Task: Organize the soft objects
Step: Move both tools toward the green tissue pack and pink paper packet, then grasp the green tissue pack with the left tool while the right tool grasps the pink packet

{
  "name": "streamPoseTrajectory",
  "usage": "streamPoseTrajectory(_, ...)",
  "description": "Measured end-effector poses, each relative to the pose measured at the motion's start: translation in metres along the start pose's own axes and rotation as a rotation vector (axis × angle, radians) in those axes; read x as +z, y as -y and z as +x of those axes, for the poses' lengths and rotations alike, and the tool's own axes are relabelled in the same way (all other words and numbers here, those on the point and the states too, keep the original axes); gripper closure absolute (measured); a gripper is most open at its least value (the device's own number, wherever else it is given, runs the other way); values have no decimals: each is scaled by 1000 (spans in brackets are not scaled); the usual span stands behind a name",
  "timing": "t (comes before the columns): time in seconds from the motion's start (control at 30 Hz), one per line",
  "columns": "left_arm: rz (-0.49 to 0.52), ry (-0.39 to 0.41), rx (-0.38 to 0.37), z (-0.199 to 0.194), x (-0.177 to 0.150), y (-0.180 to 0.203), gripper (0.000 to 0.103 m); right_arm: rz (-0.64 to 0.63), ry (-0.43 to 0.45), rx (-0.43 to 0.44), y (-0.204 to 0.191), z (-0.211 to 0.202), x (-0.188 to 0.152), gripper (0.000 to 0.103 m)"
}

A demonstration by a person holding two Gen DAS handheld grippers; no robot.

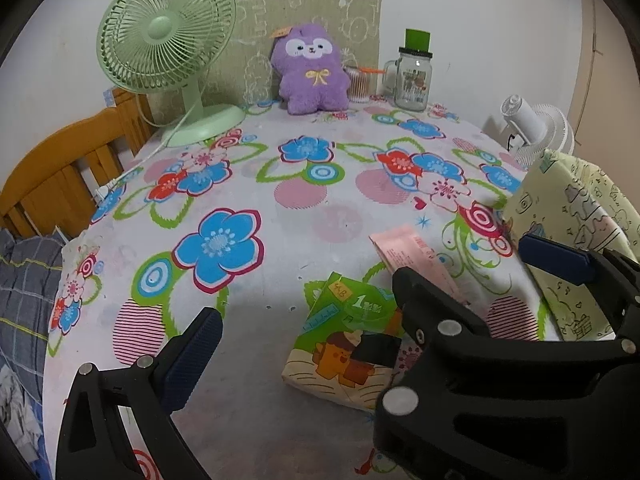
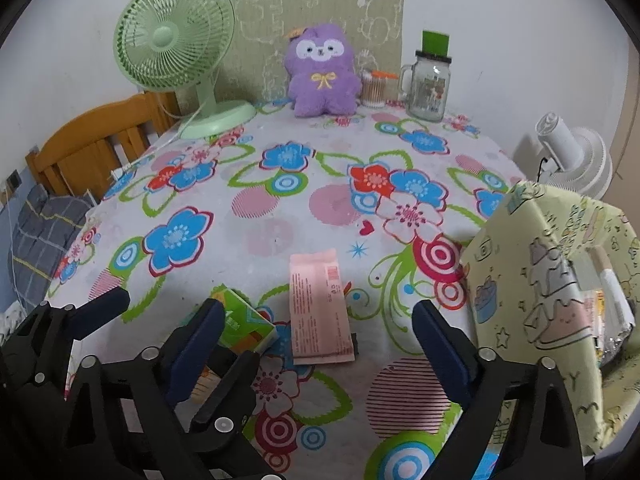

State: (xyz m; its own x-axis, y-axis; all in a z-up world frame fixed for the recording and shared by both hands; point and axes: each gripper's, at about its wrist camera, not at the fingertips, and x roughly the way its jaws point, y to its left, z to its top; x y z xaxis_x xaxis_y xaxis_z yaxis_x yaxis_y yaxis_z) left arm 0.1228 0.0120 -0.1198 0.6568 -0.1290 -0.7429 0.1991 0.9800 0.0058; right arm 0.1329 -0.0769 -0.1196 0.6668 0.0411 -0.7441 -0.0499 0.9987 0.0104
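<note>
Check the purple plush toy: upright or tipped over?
Upright: the purple plush toy sits face-forward on its base against the patterned board.

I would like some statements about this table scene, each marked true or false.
1. The purple plush toy stands at the far edge of the table, between the green fan and the glass jar. True.
2. The pink packet stands upright. False: it lies flat on the tablecloth.
3. The right tool is open, and the packet lies ahead between its fingers. True.
4. The green tissue pack lies inside the patterned box. False: it lies on the cloth.
</note>
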Motion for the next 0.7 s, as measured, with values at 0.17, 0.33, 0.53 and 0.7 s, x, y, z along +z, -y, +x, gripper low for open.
streamPoseTrajectory(0.17,5,-29,3,10,-1,0,0,-3,-37,-5,1,14,0,18)
streamPoseTrajectory(0.33,6,-54,5,20,-2,-1,0,9,-76,-1,5,28,-1,25)
streamPoseTrajectory(0.53,7,-78,-4,28,-1,1,0,18,-76,17,6,34,1,31)
streamPoseTrajectory(0.7,7,-88,-7,33,0,2,0,38,-81,38,9,38,4,43)
